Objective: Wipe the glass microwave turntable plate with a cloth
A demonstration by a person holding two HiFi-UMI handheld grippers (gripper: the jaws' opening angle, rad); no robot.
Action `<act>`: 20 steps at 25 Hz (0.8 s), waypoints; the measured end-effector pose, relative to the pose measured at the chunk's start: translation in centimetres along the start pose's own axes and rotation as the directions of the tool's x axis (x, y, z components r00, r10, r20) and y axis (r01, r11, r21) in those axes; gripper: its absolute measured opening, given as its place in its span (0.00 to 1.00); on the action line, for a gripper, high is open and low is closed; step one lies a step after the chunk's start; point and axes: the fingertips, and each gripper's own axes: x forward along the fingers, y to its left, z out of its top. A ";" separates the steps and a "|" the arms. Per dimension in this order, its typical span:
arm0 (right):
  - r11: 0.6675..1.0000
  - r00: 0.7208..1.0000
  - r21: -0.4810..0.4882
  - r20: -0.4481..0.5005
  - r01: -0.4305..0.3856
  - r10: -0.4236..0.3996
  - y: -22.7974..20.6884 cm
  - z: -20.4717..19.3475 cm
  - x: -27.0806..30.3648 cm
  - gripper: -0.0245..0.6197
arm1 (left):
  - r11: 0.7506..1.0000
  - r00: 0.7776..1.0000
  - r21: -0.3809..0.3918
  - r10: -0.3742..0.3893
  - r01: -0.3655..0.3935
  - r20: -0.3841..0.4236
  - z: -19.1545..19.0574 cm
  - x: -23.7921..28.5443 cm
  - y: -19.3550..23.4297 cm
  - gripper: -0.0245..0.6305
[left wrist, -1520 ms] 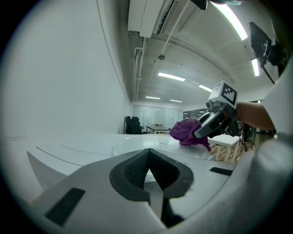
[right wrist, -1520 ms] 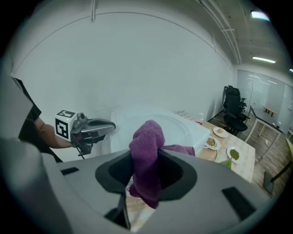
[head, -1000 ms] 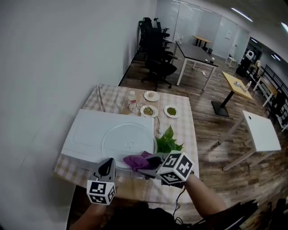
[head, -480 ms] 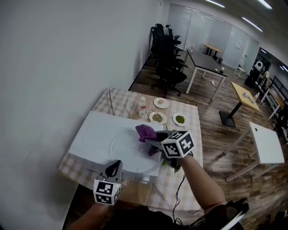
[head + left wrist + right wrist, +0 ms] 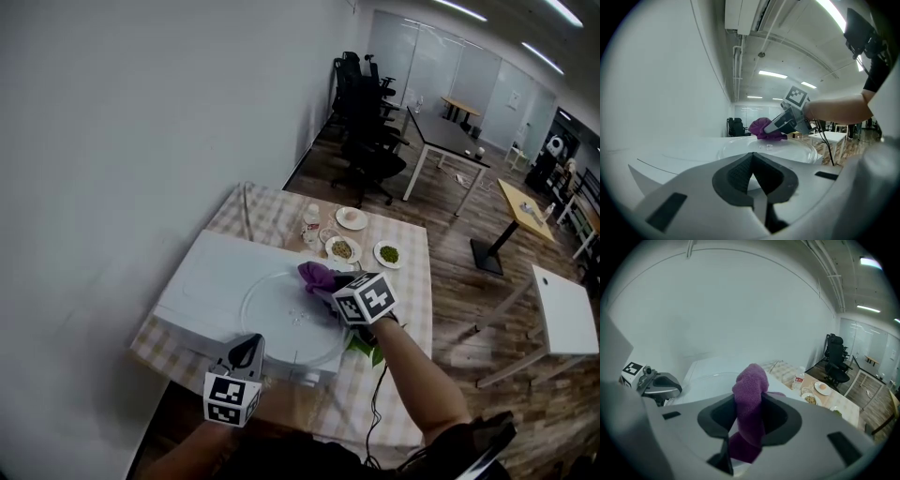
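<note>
A round glass turntable plate (image 5: pixel 286 314) lies flat on top of a white microwave (image 5: pixel 202 281). My right gripper (image 5: pixel 328 284) is shut on a purple cloth (image 5: pixel 316 275) and holds it down on the plate's far right rim. In the right gripper view the cloth (image 5: pixel 750 394) sticks out between the jaws, above the plate (image 5: pixel 705 380). My left gripper (image 5: pixel 246 352) hangs at the microwave's front edge, jaws shut with nothing in them. From the left gripper view the plate (image 5: pixel 787 149) spreads out ahead, with the cloth (image 5: pixel 762 127) at its far side.
Behind the microwave, on the checkered tablecloth (image 5: pixel 408 300), stand a small bottle (image 5: pixel 310 223) and three little dishes of food (image 5: pixel 342 249). Green leaves (image 5: pixel 364 347) lie at the microwave's right side. A white wall runs along the left; office chairs and desks stand far back.
My right gripper carried the purple cloth from the plate's near edge across to its far right rim. The left gripper stayed by the front edge.
</note>
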 end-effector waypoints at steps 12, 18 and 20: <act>0.996 0.998 -0.064 -0.018 -0.064 0.063 5.3 -1.8 -1.3 0.26 | 1.000 1.000 -0.010 0.009 -0.009 0.007 0.1 0.2 0.5 0.04; 0.990 0.995 -0.107 -0.029 -0.097 0.094 8.7 -2.5 -2.1 0.26 | 1.000 1.000 -0.017 0.005 -0.005 0.008 -0.1 0.1 0.3 0.04; 0.988 0.995 -0.121 -0.020 -0.098 0.096 9.8 -2.7 -2.2 0.26 | 1.000 1.000 -0.018 0.002 -0.002 0.010 -0.1 0.1 0.3 0.04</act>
